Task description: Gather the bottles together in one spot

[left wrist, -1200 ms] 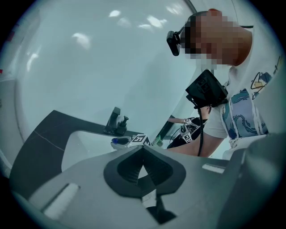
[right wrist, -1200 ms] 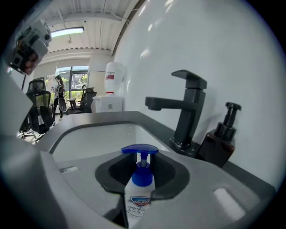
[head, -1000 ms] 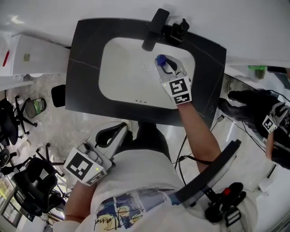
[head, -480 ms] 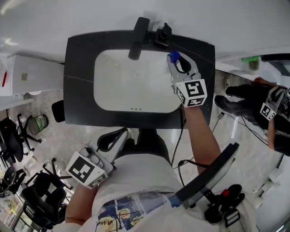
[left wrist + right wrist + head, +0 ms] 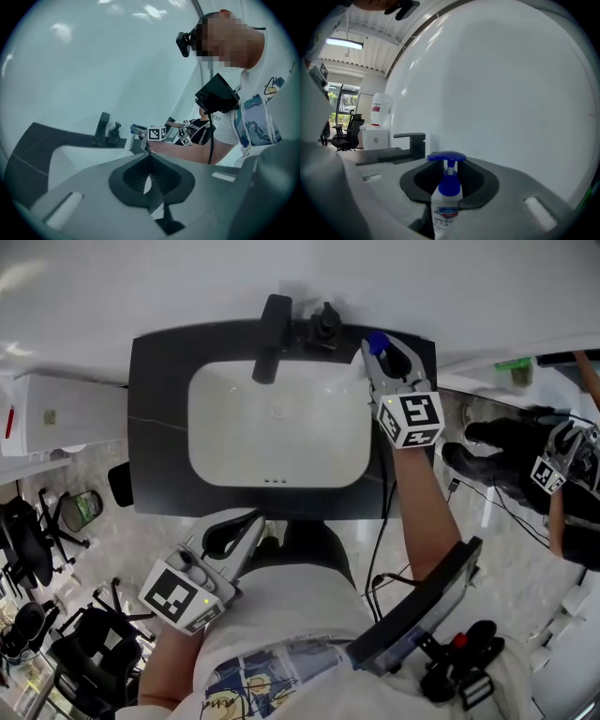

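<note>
A white pump bottle [image 5: 448, 197] with a blue pump head [image 5: 377, 340] is clamped between the jaws of my right gripper [image 5: 387, 351]. In the head view it hangs over the back right corner of the black counter [image 5: 159, 427], right of the black faucet [image 5: 272, 324]. The left gripper view shows the same bottle [image 5: 129, 139] far off beside the faucet. My left gripper [image 5: 255, 523] stays low by my body in front of the counter, and its jaws [image 5: 150, 157] meet at the tips with nothing in them.
A white basin [image 5: 281, 418] is set into the counter. A small black fitting [image 5: 323, 324] stands beside the faucet. Another person in black [image 5: 511, 456] is at the right. A green object [image 5: 514, 367] sits on a ledge there. Office chairs [image 5: 28, 540] stand at the left.
My right gripper has carried the bottle from above the basin up and to the right, to the counter's back right corner. The left gripper has stayed close to my body.
</note>
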Demonstrator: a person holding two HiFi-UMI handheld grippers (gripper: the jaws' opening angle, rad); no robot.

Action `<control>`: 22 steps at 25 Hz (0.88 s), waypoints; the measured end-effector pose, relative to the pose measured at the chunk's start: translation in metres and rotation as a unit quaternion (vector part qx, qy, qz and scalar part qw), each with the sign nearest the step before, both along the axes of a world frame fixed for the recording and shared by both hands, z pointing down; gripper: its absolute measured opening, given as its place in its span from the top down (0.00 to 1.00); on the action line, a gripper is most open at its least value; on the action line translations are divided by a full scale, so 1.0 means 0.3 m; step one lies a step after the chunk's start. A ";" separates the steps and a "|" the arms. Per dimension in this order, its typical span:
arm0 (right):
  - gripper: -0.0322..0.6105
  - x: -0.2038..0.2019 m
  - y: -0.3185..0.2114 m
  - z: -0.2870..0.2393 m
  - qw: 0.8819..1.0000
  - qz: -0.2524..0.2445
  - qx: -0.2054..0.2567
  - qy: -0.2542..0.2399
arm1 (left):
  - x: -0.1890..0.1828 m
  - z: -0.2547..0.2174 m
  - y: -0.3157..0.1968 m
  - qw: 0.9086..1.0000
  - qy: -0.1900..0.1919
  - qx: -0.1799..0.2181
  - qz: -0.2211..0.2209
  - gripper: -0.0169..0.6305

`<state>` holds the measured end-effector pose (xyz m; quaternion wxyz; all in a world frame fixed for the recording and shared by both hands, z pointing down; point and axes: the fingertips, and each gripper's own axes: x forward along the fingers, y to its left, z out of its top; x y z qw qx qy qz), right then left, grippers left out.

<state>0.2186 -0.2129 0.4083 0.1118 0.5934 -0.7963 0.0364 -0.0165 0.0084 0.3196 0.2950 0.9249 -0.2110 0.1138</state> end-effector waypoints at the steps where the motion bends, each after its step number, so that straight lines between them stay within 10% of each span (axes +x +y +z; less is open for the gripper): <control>1: 0.81 0.006 -0.017 0.001 1.000 -0.001 0.001 0.000 | 0.004 0.001 -0.008 1.000 -0.001 -0.001 -0.002 0.97; 22: 0.80 0.051 -0.170 0.013 0.997 -0.036 0.065 -0.027 | 0.091 0.041 -0.120 0.999 -0.023 -0.018 -0.014 0.97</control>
